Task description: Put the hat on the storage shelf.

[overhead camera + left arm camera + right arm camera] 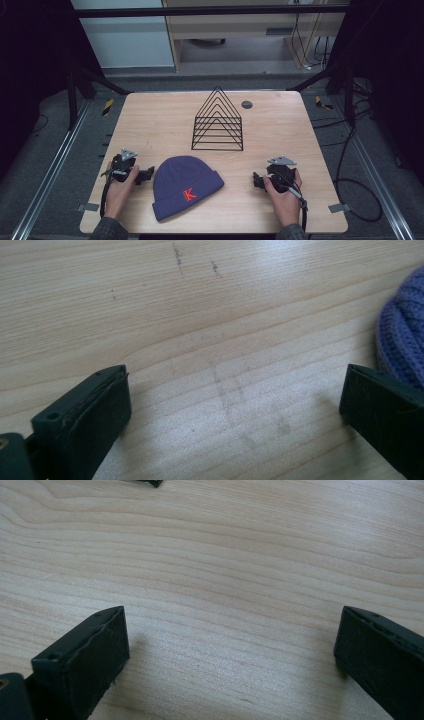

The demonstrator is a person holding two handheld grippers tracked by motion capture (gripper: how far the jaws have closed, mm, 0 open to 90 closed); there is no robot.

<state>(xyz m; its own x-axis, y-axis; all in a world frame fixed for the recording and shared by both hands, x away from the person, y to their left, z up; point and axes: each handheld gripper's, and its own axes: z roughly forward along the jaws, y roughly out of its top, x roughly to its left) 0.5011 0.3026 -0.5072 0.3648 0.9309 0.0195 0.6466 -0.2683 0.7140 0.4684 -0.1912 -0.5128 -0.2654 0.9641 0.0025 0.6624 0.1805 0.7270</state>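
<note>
Wooden table (280, 125) carries a blue beanie (186, 187) at its near edge and a wire rack (218, 122) toward the far edge. Flanking the beanie, the left hand-held gripper (146, 175) and right hand-held gripper (256, 181) rest with jaws released, grasping nothing.

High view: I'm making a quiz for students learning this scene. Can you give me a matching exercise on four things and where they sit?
Things:
1. beanie
2. wire rack
3. left gripper
4. right gripper

Places:
A. right of the hat, jaws open
B. table's middle, behind the hat
C. near edge, between the grippers
D. left of the hat, jaws open

Pairs: 1-C, 2-B, 3-D, 4-A
</note>
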